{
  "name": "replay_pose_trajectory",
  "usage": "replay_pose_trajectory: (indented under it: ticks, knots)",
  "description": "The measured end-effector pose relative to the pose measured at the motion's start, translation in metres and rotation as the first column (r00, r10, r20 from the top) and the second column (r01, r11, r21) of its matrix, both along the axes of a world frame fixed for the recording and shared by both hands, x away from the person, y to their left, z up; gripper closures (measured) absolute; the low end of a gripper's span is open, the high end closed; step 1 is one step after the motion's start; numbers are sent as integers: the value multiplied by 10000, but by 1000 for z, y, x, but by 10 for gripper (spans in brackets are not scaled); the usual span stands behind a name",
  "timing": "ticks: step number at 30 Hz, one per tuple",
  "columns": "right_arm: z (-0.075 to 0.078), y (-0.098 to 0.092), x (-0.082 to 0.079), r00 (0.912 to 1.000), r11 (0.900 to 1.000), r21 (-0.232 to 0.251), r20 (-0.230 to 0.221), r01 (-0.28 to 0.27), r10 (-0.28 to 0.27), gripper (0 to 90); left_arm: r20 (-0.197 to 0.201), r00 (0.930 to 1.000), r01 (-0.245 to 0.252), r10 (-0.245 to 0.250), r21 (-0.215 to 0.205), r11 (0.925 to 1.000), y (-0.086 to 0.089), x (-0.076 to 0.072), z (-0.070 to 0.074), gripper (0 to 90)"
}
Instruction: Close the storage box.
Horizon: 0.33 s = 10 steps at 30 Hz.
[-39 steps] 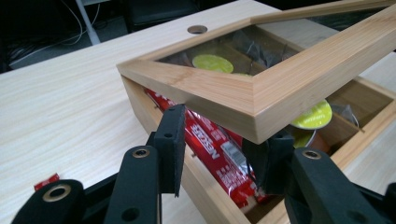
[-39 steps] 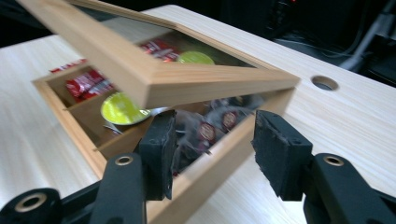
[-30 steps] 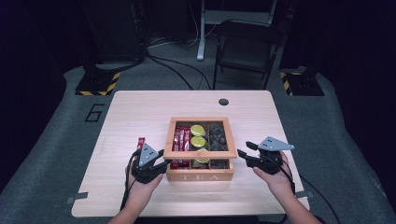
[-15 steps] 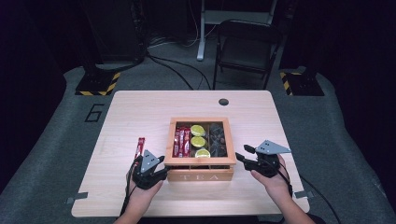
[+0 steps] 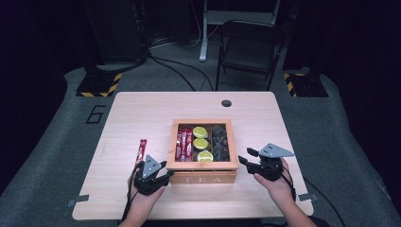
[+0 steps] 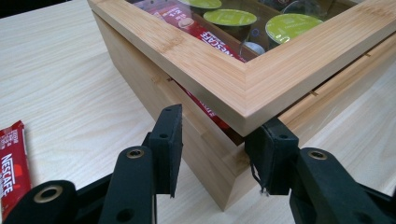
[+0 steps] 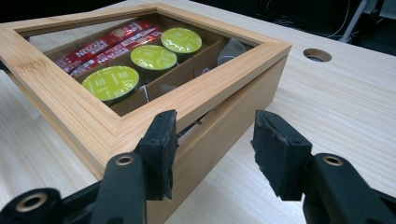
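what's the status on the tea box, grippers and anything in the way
Left gripper open at near-left corner, jaws just widening. Right gripper open at near-right corner. Tea box lid slightly ajar. Loose sachet lies left, clear.

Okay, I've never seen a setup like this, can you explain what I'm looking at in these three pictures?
A person sits at a wooden table holding a hand-operated claw in each hand. The wide picture comes from a camera above, looking down. The other two come from small cameras riding on each claw, looking along its black jaws.

On the table stands a wooden tea box with a window lid that sits slightly raised. Inside are red coffee sticks, green-topped capsules and dark items I cannot identify. One more red stick lies loose beside the box.

The left claw sits at the box's near left corner, its jaws having just been opening. The right claw waits open at the right corner. Neither holds anything.
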State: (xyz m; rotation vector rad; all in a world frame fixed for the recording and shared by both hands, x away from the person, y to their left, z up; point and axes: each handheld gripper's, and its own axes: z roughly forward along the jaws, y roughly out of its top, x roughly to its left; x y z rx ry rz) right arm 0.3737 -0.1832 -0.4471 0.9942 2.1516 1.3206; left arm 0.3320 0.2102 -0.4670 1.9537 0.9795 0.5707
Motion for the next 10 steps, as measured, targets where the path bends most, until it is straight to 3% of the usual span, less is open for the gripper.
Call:
replay_pose_trajectory:
  ticks: [3, 6, 7, 10]
  knots:
    - [0, -1, 0, 10000, 10000, -13, 45, 18, -18, 493, -67, 9996, 260, -259, 191, 9995, 0, -5, 1, 544]
    - [-1, -1, 0, 9999, 9999, 56, 1, 114, -114, 492, -375, 9977, 582, -559, 631, 9963, -3, -9, -4, 493]
    - [-1, -1, 0, 9999, 9999, 54, -7, 109, -109, 491, -172, 9979, 631, -623, 515, 9967, -2, -11, -6, 459]
    - [-2, -2, 0, 9999, 9999, 30, 37, 125, -126, 491, -203, 9985, 525, -518, 359, 9980, 1, -14, -6, 430]
